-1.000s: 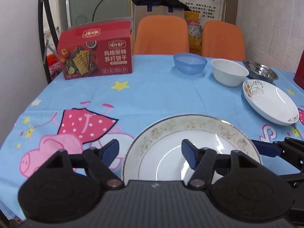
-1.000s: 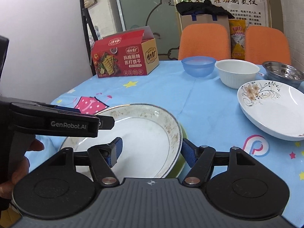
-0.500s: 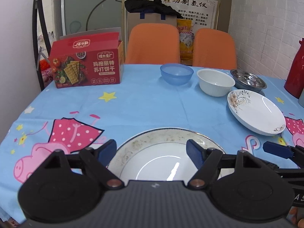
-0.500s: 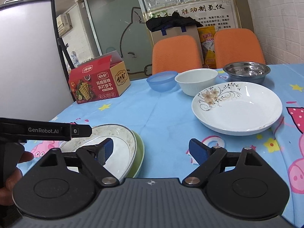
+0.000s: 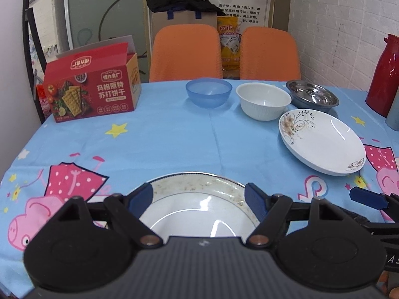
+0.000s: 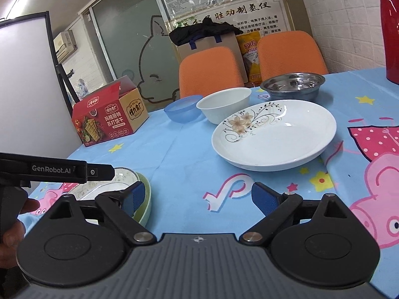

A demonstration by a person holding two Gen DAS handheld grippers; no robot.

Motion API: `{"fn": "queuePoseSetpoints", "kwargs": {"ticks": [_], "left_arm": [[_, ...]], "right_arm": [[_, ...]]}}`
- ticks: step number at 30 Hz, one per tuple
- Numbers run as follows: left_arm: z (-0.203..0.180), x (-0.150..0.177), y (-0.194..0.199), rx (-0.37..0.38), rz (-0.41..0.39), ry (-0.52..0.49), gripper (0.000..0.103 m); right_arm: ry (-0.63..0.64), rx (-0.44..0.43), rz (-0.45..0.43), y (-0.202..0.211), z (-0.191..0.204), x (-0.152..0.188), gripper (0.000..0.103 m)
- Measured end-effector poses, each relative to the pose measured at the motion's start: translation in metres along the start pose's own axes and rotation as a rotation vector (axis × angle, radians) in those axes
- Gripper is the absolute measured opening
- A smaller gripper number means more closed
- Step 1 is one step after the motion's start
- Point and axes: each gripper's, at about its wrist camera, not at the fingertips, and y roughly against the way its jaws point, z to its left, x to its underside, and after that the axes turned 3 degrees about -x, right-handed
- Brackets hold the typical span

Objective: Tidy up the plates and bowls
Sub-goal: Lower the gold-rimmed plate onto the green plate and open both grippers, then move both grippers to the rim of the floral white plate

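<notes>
The left hand-held gripper (image 5: pixel 198 203) hovers with its jaws wide over the speckled plate (image 5: pixel 197 206), gripping nothing; that plate sits on a green plate (image 6: pixel 146 199) at the counter's (image 5: pixel 199 137) near edge. The right hand-held gripper (image 6: pixel 197 199) is wide too, empty, facing the flowered plate (image 6: pixel 274 134) beside three bowls.

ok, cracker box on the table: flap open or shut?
Open. The red cracker box stands upright with its top flap lifted, seen in both wrist views. Whether anything is inside cannot be told.
</notes>
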Motion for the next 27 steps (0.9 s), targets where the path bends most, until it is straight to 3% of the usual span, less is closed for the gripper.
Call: {"fn": "queuePoseSetpoints", "kwargs": {"ticks": [17, 27], "left_arm": [[-0.065, -0.019, -0.031, 0.024, 0.05, -0.116, 0.075], [-0.101, -0.048, -0.06, 0.117, 0.111, -0.103, 0.075]], "right_arm": [[-0.127, 0.083, -0.091, 0.022, -0.071, -0.014, 0.103], [-0.049, 0.183, -0.057, 0.011, -0.109, -0.045, 0.103]]}}
